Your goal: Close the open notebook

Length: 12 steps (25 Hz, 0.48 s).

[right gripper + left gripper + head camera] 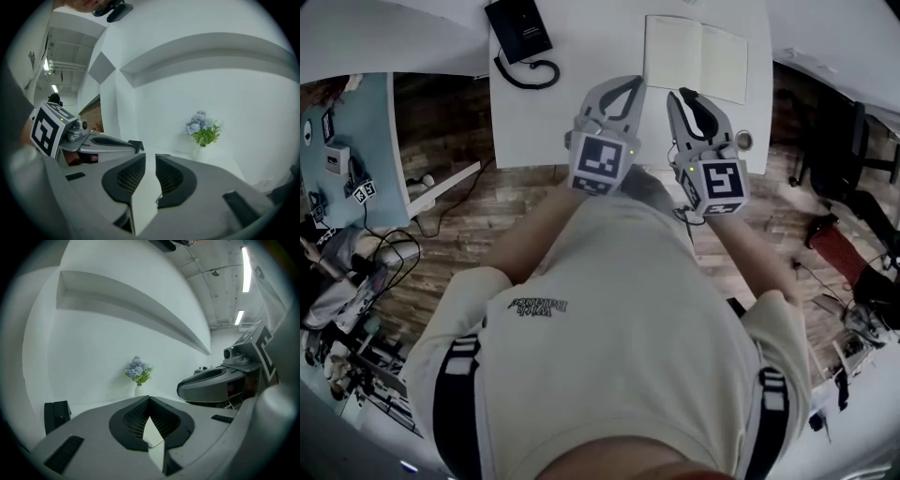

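left gripper [628,84] closed, right gripper [684,96] slightly parted, side by side before the notebook [696,58]

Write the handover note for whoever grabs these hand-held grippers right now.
Left hand-held gripper: jaws shut, empty, held over the white table.
Right hand-held gripper: jaws a narrow gap apart, empty, beside the left one.
Notebook: lies open and flat toward the table's far side, just ahead of both grippers; neither grips it.
Done: nothing yet.
Left: catch one cover, likely with the right gripper, and fold it over onto the other side.
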### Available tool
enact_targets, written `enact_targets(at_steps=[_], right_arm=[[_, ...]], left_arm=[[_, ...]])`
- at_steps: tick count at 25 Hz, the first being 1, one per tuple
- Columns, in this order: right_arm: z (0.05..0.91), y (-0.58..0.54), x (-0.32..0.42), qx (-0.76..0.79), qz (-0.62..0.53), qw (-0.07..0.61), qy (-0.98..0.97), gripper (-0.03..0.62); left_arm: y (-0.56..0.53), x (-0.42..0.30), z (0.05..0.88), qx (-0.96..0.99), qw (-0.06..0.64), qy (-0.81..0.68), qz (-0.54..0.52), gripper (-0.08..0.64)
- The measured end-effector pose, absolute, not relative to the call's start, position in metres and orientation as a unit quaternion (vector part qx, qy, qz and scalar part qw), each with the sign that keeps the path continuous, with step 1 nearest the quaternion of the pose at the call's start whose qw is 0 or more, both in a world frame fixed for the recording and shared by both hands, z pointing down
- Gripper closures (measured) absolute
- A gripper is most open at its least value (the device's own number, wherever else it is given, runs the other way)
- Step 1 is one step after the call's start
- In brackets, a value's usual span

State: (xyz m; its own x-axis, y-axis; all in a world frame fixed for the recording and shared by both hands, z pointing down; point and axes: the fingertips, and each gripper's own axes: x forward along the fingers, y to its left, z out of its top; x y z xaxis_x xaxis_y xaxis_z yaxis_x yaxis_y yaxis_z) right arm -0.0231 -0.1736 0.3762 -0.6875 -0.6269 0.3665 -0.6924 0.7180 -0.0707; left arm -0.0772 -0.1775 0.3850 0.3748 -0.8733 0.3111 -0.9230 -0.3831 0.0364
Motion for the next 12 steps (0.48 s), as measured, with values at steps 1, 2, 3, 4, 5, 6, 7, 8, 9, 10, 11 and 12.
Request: enact_targets(at_steps=[1,2,3,4,5,6,7,8,9,10,11,12], right_arm=[[0.386,-0.177,-0.024,0.356,0.104,0.17,-0.913,0.509],[0.397,-0.18,-0.025,0.351,0.107,0.181,-0.913,0.477],[0.409,-0.184,-0.026,0.347,0.111,0.19,-0.912,0.476],[0.42,-0.188,-0.027,0.344,0.114,0.199,-0.911,0.477],[0.431,-0.193,-0.028,0.342,0.115,0.207,-0.91,0.476],[0.443,-0.198,-0.029,0.34,0.115,0.215,-0.908,0.476],[0.455,-0.201,-0.03,0.338,0.115,0.223,-0.907,0.476],[0.467,-0.204,-0.031,0.335,0.115,0.233,-0.906,0.476],[0.479,-0.206,-0.032,0.332,0.115,0.242,-0.905,0.476],[0.492,-0.208,-0.034,0.328,0.114,0.251,-0.904,0.476],[0.504,-0.209,-0.035,0.323,0.113,0.261,-0.903,0.476],[0.516,-0.21,-0.035,0.319,0.113,0.27,-0.901,0.476]], left_arm=[[-0.181,-0.078,0.395,0.82,0.109,-0.547,0.127,0.546],[-0.184,-0.08,0.405,0.817,0.117,-0.549,0.133,0.546],[-0.187,-0.081,0.415,0.814,0.126,-0.55,0.139,0.546],[-0.191,-0.082,0.426,0.81,0.134,-0.552,0.143,0.546],[-0.194,-0.084,0.437,0.807,0.143,-0.553,0.148,0.546],[-0.198,-0.084,0.448,0.805,0.151,-0.553,0.152,0.546],[-0.2,-0.084,0.459,0.803,0.159,-0.553,0.156,0.546],[-0.203,-0.084,0.47,0.801,0.166,-0.552,0.16,0.546],[-0.204,-0.083,0.48,0.801,0.173,-0.55,0.163,0.546],[-0.206,-0.083,0.49,0.8,0.178,-0.548,0.167,0.546],[-0.207,-0.082,0.499,0.799,0.182,-0.547,0.17,0.546],[-0.209,-0.081,0.508,0.799,0.186,-0.546,0.173,0.546]])
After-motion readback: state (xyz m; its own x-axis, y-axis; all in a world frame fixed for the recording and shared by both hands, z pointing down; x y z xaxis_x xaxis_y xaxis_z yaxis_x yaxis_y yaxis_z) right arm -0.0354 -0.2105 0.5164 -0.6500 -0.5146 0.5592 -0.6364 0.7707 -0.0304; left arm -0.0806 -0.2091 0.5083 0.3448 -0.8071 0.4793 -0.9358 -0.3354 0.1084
